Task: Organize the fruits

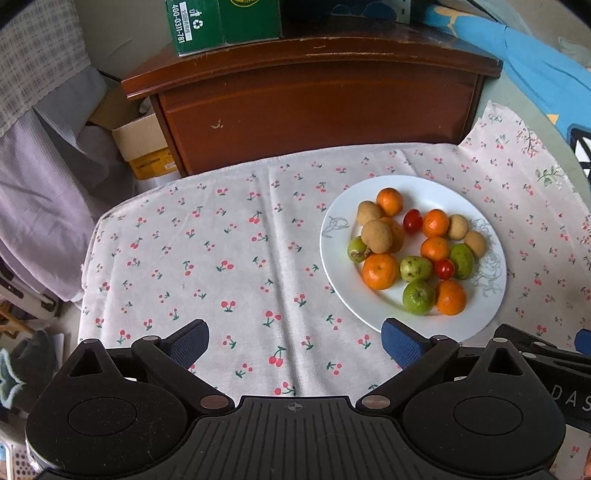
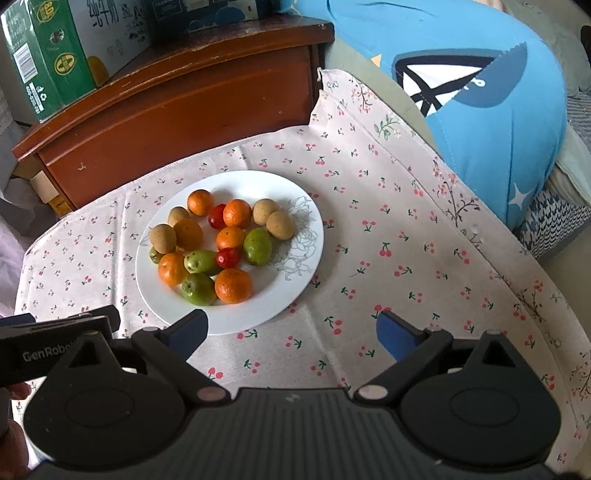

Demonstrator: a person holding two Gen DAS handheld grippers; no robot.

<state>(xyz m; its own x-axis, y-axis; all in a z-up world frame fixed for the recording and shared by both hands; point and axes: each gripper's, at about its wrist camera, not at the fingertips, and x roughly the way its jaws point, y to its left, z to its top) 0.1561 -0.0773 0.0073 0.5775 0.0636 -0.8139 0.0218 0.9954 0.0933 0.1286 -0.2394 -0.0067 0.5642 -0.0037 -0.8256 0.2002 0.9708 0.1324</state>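
A white plate [image 1: 373,306] [image 2: 266,314] rests on a cherry-print cloth [image 1: 229,266] [image 2: 406,258]. It holds several small oranges [image 1: 379,270] [image 2: 233,285], green fruits [image 1: 418,296] [image 2: 257,245], brown longans [image 1: 376,236] [image 2: 279,225] and two red cherry tomatoes [image 1: 412,220] [image 2: 228,257]. My left gripper [image 1: 295,341] hovers open over the cloth, left of and nearer than the plate. My right gripper [image 2: 291,332] is open too, its left finger over the plate's near rim. Neither holds anything.
A brown wooden cabinet [image 1: 314,107] [image 2: 177,99] stands behind the cloth, with a green carton [image 1: 221,26] [image 2: 44,59] on top. A blue shark cushion [image 2: 480,92] lies at the right. Cardboard boxes [image 1: 144,144] and grey fabric [image 1: 44,192] sit at the left.
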